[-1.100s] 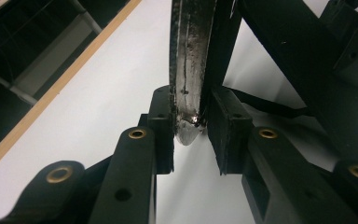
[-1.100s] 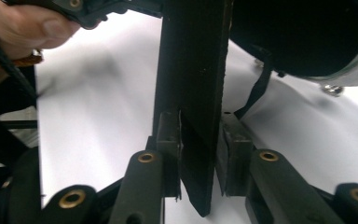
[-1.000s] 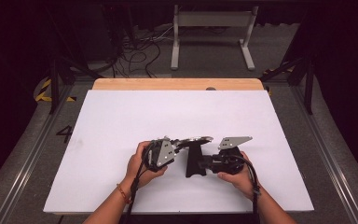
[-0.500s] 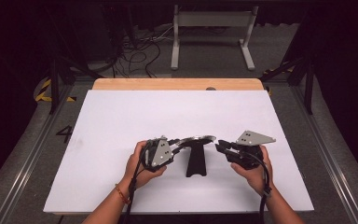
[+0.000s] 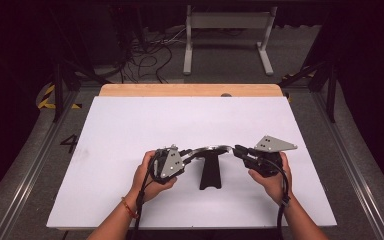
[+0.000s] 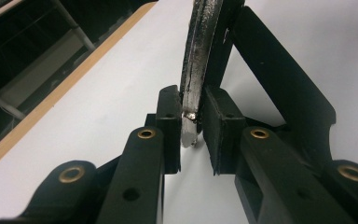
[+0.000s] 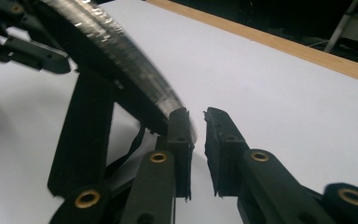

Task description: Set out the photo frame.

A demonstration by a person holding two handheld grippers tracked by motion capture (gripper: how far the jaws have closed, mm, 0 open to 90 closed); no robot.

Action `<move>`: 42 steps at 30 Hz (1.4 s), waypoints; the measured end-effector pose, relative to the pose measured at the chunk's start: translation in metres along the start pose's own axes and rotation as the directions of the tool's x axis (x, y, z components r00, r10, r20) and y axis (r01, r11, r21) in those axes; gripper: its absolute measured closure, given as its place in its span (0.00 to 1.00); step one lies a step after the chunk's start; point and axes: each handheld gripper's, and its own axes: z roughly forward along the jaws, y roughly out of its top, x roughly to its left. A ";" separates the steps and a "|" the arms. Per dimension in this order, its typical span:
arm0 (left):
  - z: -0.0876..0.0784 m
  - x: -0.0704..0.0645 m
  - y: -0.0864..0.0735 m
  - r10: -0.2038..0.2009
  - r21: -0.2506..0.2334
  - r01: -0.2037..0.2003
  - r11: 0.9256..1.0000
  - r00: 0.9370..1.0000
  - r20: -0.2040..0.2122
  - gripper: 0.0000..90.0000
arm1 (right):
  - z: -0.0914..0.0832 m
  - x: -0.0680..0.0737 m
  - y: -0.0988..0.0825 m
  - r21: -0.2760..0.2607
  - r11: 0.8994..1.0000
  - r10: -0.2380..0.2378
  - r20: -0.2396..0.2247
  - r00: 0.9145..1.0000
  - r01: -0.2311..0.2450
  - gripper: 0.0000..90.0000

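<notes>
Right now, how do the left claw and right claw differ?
The left claw, jaws just closing, pinches the curved metal band between its pads; the right claw, also just closing, shows a bare gap, the band's end beside one jaw. Left's grey plate tilts steeply; right's lies flatter. Both sit at the band's ends.

Lab: floor cables, railed table

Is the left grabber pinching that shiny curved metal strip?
Touching. In the left gripper view, the left gripper has both pads against the end of the curved metal strip.
</notes>
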 end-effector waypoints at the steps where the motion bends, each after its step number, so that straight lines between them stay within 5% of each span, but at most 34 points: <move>1: 0.000 0.000 0.000 0.000 0.000 0.000 1.000 1.000 -0.002 0.87 | -0.001 0.002 0.000 0.012 1.000 -0.016 -0.011 1.000 0.016 0.85; 19: -0.005 -0.002 0.006 0.053 0.038 -0.054 0.998 0.998 0.022 0.90 | 0.013 0.000 0.018 0.041 0.994 -0.100 -0.014 0.995 0.101 0.90; 29: -0.013 -0.006 0.026 0.099 0.005 -0.100 0.995 0.995 0.024 0.95 | 0.022 -0.008 0.022 0.040 0.996 -0.081 -0.003 0.997 0.081 0.91; 35: -0.009 -0.005 0.015 0.058 0.006 -0.059 0.998 0.997 0.042 0.91 | 0.027 -0.011 0.022 0.051 0.996 -0.077 0.013 0.997 0.076 0.92; 42: 0.004 -0.004 0.004 0.051 0.069 -0.055 0.996 0.997 0.061 0.83 | 0.031 -0.015 0.021 0.048 0.997 -0.061 0.015 0.998 0.061 0.92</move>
